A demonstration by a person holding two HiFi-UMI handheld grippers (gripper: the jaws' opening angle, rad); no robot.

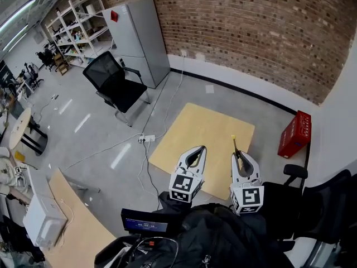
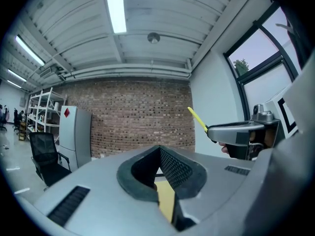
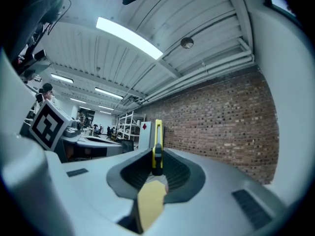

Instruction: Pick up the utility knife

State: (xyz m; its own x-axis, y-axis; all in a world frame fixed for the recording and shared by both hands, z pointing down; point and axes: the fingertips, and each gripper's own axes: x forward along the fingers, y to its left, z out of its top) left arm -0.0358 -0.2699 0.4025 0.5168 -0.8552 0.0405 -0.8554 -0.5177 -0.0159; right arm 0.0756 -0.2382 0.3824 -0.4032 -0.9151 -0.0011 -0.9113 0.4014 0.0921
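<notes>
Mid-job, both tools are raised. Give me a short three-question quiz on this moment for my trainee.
1. Which tool grips the slim yellow utility knife? A) left tool B) right tool C) neither
2. True or false: the left tool is shut with nothing between its jaws.
3. What stands just to the right of the square light wooden tabletop in the head view?
Key: 1 B. 2 True. 3 A red plastic crate.
</notes>
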